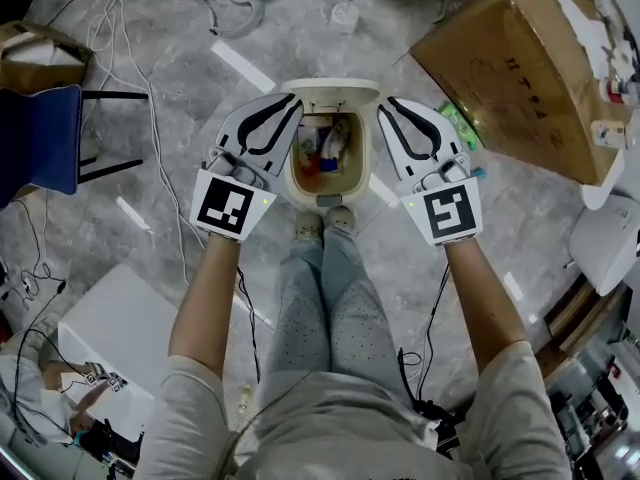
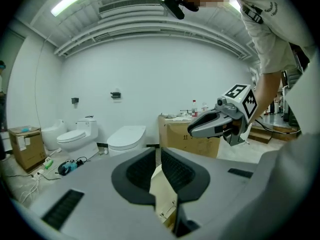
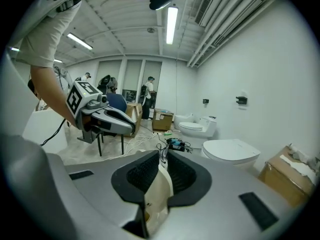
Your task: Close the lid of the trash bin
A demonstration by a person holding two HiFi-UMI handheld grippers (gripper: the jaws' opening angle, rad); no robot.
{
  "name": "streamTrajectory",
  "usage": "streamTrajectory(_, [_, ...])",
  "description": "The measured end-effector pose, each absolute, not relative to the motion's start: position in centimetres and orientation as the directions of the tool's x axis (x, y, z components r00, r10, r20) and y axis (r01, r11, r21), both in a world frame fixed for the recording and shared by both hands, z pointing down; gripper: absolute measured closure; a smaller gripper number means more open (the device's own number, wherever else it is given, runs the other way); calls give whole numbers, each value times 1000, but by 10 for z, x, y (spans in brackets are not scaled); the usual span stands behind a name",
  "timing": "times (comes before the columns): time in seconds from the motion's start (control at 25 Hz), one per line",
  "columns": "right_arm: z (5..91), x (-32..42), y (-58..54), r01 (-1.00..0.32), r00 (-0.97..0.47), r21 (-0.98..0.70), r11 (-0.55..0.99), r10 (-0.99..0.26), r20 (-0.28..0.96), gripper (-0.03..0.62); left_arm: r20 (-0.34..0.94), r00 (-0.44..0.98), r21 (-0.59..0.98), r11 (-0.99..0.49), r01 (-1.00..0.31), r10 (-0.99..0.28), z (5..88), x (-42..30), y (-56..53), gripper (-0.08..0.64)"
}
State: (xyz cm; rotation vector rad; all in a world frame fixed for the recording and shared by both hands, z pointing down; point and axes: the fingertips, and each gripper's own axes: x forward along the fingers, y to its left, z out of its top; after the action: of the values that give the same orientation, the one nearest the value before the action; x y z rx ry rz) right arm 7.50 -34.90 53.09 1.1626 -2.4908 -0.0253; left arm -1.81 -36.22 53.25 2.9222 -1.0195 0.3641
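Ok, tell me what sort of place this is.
Probably a test lab or storeroom, not a real bathroom: several toilets stand along the wall, cardboard boxes sit about, and cables trail over the floor.

Trash bin (image 1: 368, 163) cream, its raised lid (image 1: 330, 88) the same cream, with red and white bits inside; left gripper (image 1: 295, 105) and right gripper (image 1: 385, 105) white with black curved bands; pads (image 2: 142, 171) black, cross-hatched; marker cube (image 1: 233, 206) black squares on white; floor (image 1: 200, 98) grey, marbled; cardboard box (image 1: 520, 58) brown; chair (image 1: 40, 138) blue; trousers (image 1: 320, 298) pale blue-grey, finely speckled.
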Motion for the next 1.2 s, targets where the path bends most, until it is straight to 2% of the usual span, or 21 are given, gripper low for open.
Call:
streamTrajectory(0.04, [537,75,-350,-728,-584,169,665,-729,357,529,245,761,-52,-792,-608,-600,538,-18,-363,527])
streamTrajectory(0.08, [544,75,-351,-723,-588,154,673,-717,375,451,273,762,-48,-800,-598,-587,544,-18,-364,466])
streamTrajectory(0.12, [550,76,-352,-723,-588,138,677,-708,391,440,303,763,-42,-808,-588,-571,551,-18,-364,390])
streamTrajectory(0.48, [587,82,-366,-704,-562,131,698,-660,498,437,393,758,-46,-834,-549,-521,583,-21,-380,388])
streamTrajectory(1.2, [639,89,-392,-636,-541,151,757,-576,612,436,499,749,-34,-873,-486,-436,633,-25,-402,388])
